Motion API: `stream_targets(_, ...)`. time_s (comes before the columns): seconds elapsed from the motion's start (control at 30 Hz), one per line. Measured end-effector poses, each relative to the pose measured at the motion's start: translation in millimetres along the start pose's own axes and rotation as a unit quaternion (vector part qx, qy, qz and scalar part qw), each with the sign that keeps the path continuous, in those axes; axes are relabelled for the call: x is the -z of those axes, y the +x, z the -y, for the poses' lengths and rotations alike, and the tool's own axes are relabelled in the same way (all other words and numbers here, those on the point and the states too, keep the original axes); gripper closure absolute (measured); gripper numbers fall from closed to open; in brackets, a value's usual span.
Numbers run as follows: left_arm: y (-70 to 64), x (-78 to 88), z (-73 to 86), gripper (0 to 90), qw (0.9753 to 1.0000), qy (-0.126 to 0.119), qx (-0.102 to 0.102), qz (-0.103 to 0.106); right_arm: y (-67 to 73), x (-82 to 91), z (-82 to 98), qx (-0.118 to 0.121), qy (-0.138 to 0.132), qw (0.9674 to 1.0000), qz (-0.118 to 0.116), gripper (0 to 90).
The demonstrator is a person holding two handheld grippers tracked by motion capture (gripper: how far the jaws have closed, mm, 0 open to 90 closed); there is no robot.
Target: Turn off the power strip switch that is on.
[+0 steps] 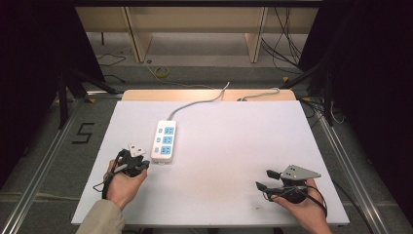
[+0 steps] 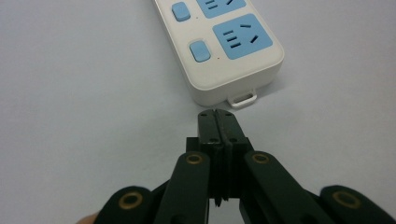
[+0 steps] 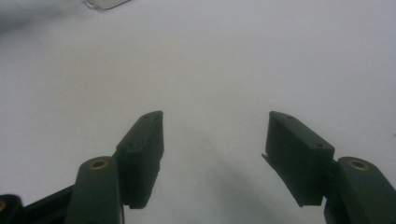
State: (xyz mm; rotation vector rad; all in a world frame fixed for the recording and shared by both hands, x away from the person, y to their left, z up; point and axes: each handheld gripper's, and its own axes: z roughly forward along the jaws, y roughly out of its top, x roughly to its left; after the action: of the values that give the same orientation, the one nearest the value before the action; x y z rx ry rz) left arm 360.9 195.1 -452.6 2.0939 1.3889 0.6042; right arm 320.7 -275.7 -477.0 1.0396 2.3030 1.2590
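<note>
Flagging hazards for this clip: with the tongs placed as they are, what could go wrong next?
1. The left tongs are shut, nearly touching the power strip; pushing forward may slide it.
2. The white plug lies right beside those tongs and could be knocked away.
3. The right tongs stand open, far away, unable to steady the strip.

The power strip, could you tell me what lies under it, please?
The power strip lies flat on the white table. The left tongs, shut and empty, sit just short of its near end. Anything beneath the strip is covered.

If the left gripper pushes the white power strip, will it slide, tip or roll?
The power strip lies flat and low, so it would probably slide, not tip or roll. Its cord may drag and turn it. The casing looks rigid.
</note>
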Motion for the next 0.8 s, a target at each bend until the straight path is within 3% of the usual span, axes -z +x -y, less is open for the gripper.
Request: stream_targets(0.8,1.5,-1.4,-6.0,90.0,1.0000,-0.002,0.003,-0.005,-0.1,0.0,0.0,0.001,-0.002,1.0000,-0.001,38.0)
